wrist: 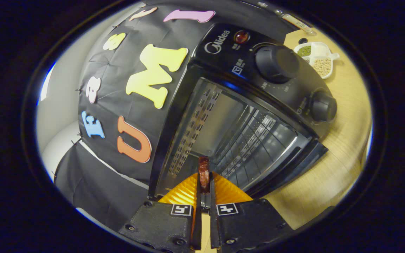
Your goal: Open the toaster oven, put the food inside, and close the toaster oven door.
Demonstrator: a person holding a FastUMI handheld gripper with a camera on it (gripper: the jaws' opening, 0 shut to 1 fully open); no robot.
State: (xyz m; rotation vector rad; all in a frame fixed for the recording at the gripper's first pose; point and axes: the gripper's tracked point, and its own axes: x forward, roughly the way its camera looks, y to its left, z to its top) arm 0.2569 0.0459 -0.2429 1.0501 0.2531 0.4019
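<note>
Gripper view: my gripper (204, 182) is clenched on the food (203, 172), a dark reddish strip held upright so it clears the rack (255, 140). It's just at the mouth of the open toaster oven (244, 105), door (290, 165) dropped to the right, so I'd guess sliding it in comes next.

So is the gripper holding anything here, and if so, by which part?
Yes: the gripper is shut on a thin reddish-brown piece of food, both fingers pinching its near end. The far end sticks out toward the open black toaster oven.
</note>
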